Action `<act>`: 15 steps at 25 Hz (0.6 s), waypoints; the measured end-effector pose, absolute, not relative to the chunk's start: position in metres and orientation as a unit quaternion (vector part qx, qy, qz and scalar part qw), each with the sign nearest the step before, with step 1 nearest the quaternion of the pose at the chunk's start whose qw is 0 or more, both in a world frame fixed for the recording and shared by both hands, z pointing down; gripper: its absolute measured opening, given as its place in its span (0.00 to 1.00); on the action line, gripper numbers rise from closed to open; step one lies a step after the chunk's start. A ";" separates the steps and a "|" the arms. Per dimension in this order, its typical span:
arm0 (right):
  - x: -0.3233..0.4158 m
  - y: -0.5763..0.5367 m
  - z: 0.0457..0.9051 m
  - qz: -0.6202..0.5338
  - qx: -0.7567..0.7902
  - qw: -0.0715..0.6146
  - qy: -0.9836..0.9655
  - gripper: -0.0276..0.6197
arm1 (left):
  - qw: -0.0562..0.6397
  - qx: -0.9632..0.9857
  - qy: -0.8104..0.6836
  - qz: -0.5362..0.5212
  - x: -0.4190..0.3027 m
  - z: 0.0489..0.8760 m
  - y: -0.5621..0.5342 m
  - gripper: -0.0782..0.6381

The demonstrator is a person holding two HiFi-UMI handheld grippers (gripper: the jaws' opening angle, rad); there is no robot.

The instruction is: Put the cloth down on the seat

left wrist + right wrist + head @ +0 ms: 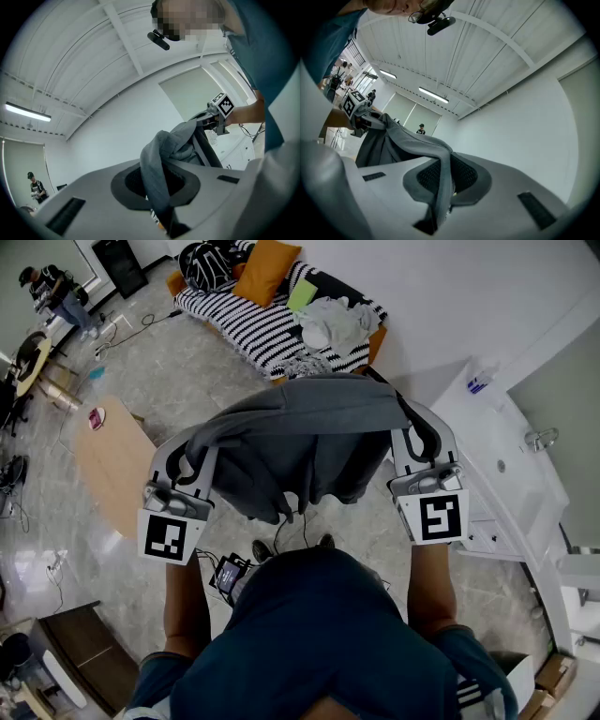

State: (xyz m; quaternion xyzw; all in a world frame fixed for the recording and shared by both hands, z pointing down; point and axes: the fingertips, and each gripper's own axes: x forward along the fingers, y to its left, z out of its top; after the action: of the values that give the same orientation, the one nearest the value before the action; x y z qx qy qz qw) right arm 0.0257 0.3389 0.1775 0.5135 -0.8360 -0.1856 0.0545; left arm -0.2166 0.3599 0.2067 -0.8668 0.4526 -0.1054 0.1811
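Observation:
A grey cloth hangs spread between my two grippers, held up at chest height over the floor. My left gripper is shut on the cloth's left top edge, and the fabric runs pinched between its jaws. On the right top edge my right gripper is shut too, with the cloth folded between its jaws. The seat is a black-and-white striped sofa at the far side of the room, beyond the cloth. Each gripper view looks up at the ceiling and shows the other gripper across the cloth.
On the sofa lie an orange cushion, a green item and a heap of pale clothes. A wooden table stands at the left, a white counter with a sink at the right. A person stands far left.

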 end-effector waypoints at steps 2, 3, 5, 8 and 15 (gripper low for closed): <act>0.029 0.342 0.182 -0.194 0.510 0.058 -0.836 0.09 | 0.180 -0.866 0.454 -0.107 -0.214 0.210 0.364 0.15; 0.030 0.343 0.184 -0.193 0.510 0.059 -0.836 0.09 | 0.179 -0.866 0.455 -0.107 -0.213 0.211 0.365 0.15; 0.031 0.343 0.187 -0.187 0.510 0.060 -0.837 0.09 | 0.178 -0.865 0.456 -0.107 -0.212 0.213 0.364 0.15; 0.030 0.339 0.188 -0.184 0.509 0.064 -0.839 0.09 | 0.176 -0.864 0.460 -0.106 -0.213 0.213 0.359 0.15; 0.033 0.334 0.193 -0.182 0.508 0.058 -0.840 0.09 | 0.178 -0.859 0.468 -0.102 -0.207 0.216 0.353 0.15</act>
State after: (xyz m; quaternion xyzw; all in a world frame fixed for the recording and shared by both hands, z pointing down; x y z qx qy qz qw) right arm 0.0326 0.3341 0.1933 0.5085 -0.8395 -0.1824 0.0582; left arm -0.2074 0.3528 0.2162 -0.8593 0.4684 -0.1022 0.1784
